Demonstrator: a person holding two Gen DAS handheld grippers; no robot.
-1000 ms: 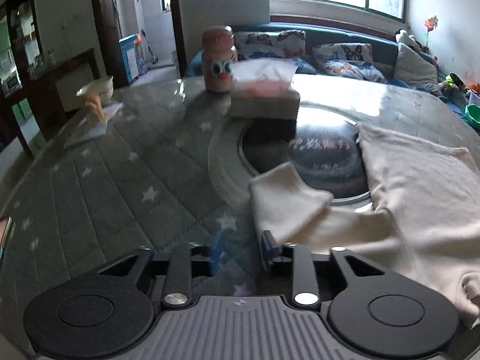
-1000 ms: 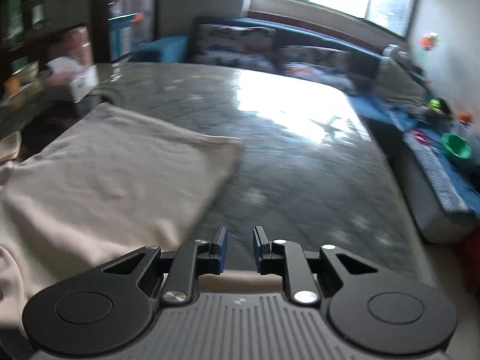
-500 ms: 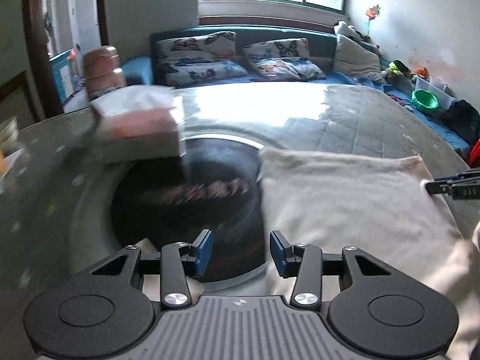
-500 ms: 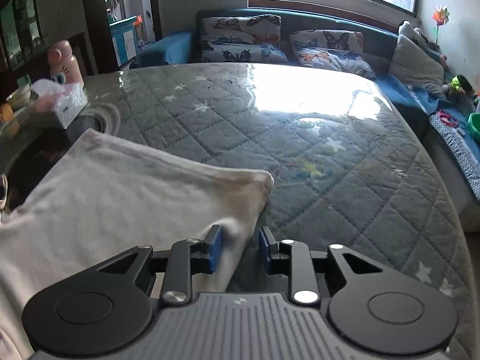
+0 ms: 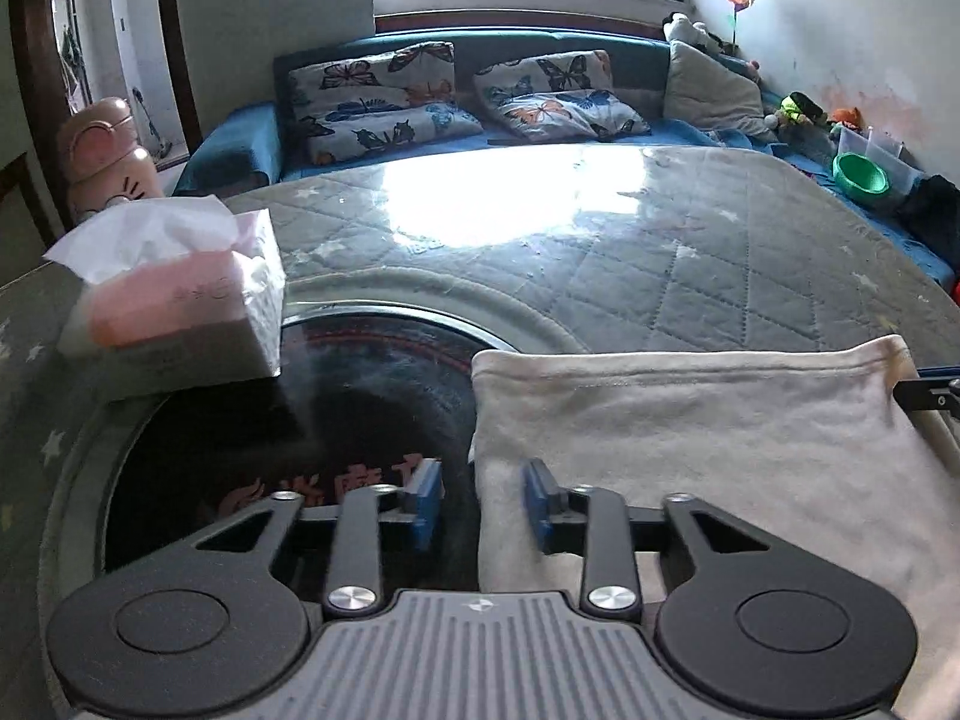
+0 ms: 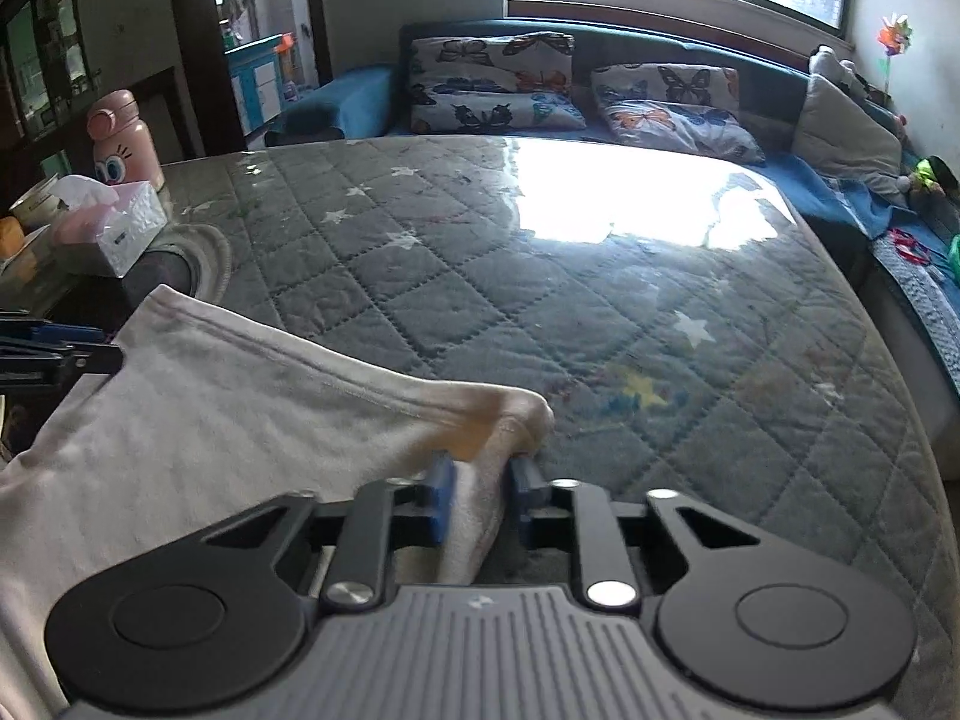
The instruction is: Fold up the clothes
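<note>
Starting at the left edge of the table (image 5: 690,276), we see a pink bottle (image 5: 105,162) and a tissue box (image 5: 180,294), both well clear of the work. Next comes our left gripper (image 5: 480,501), its jaws apart and straddling the left side edge of the cream garment (image 5: 690,438), not yet closed on it. The garment lies flat on the quilted table, partly over the dark round inset (image 5: 300,420), with its hemmed edge running left to right along the far side. At the garment's right far corner, our right gripper (image 6: 480,495) has cloth bunched between its jaws; they look nearly clamped, though we cannot tell whether they grip firmly. Each gripper sits at its own hem corner, so the fold, we judge, turns on carrying that hem back toward us.
</note>
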